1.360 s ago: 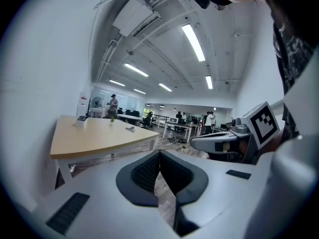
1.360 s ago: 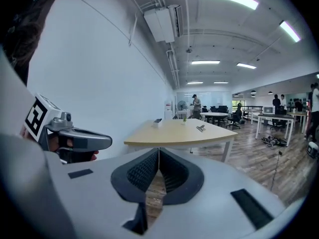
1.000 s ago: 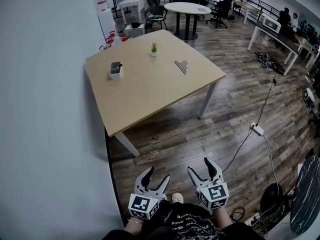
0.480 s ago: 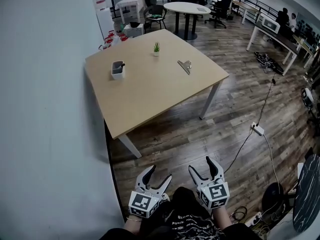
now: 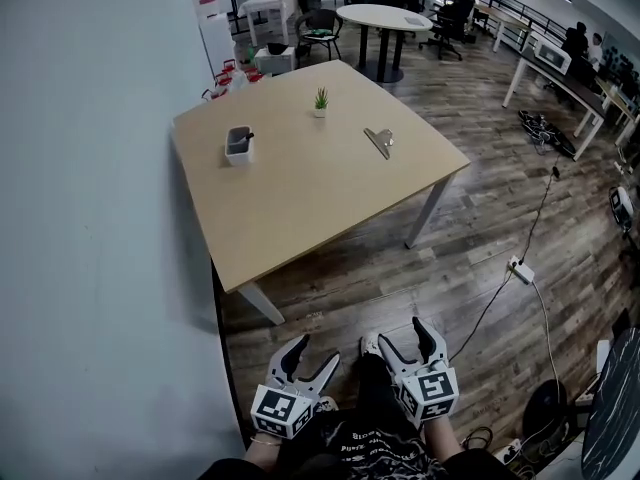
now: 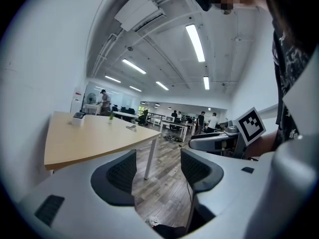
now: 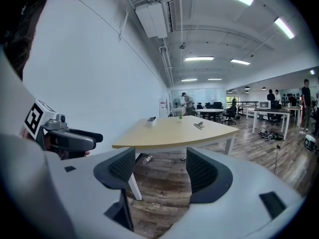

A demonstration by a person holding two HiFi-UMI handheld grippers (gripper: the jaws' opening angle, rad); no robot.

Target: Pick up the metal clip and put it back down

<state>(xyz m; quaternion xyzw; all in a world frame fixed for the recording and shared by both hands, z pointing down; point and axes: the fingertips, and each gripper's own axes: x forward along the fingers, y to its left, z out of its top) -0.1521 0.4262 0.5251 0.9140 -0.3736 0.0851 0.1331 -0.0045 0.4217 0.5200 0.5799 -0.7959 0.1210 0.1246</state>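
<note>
The metal clip lies on the light wooden table, toward its right side; it shows small in the left gripper view and the right gripper view. My left gripper and right gripper hang low over the wooden floor, well short of the table's near edge. Both stand open with nothing between their jaws. In the left gripper view the left gripper frames floor and a table leg; in the right gripper view the right gripper does likewise.
A small white holder and a tiny potted plant stand on the table's far part. A grey wall runs along the left. A cable and power strip lie on the floor at right. More tables and chairs stand beyond.
The table has drawn slightly nearer and lower in the head view. Both grippers stay open and keep their place in front of the person.
</note>
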